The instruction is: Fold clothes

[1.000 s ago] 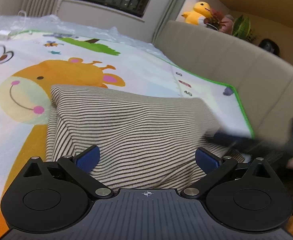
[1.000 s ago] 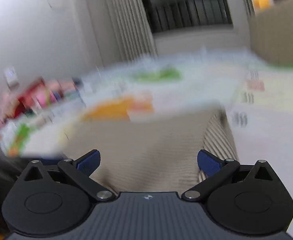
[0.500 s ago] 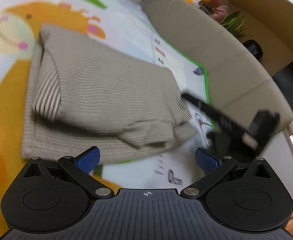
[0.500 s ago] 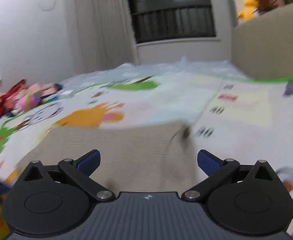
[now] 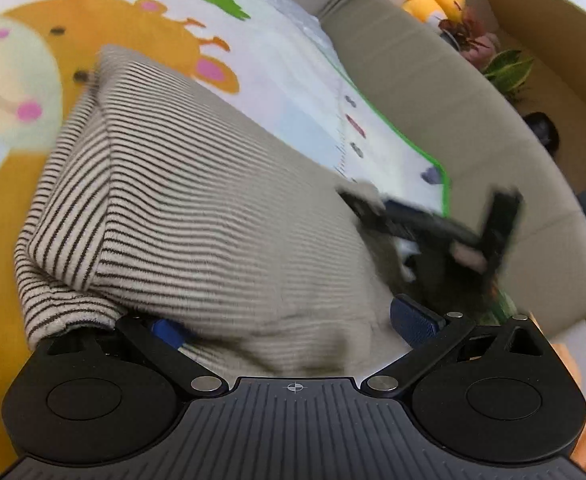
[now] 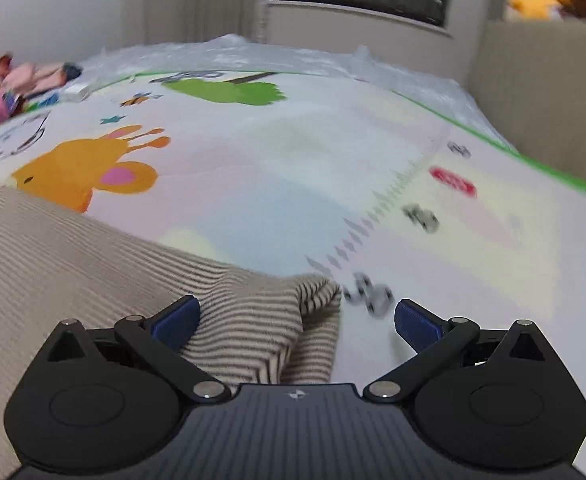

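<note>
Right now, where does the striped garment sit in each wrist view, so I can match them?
Left wrist: the striped garment fills the centre, folded, reaching the left gripper.
Right wrist: it covers the lower left, its corner between the open fingers of the right gripper.
Shared landmark: the orange giraffe print.

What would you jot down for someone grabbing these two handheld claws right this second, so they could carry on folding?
Left gripper: fingers spread open, low against the near edge of the striped garment; holding nothing.
Right gripper: fingers also open, around the garment's right corner, not clamped.
The garment lies on the giraffe play mat, beside the beige sofa. It is already folded into a thick rectangular bundle with layers stacked at its left side.
Left to do: the near edge looks lumpy, so probably tidy or make one last fold. The motion blur hides finer detail.
</note>
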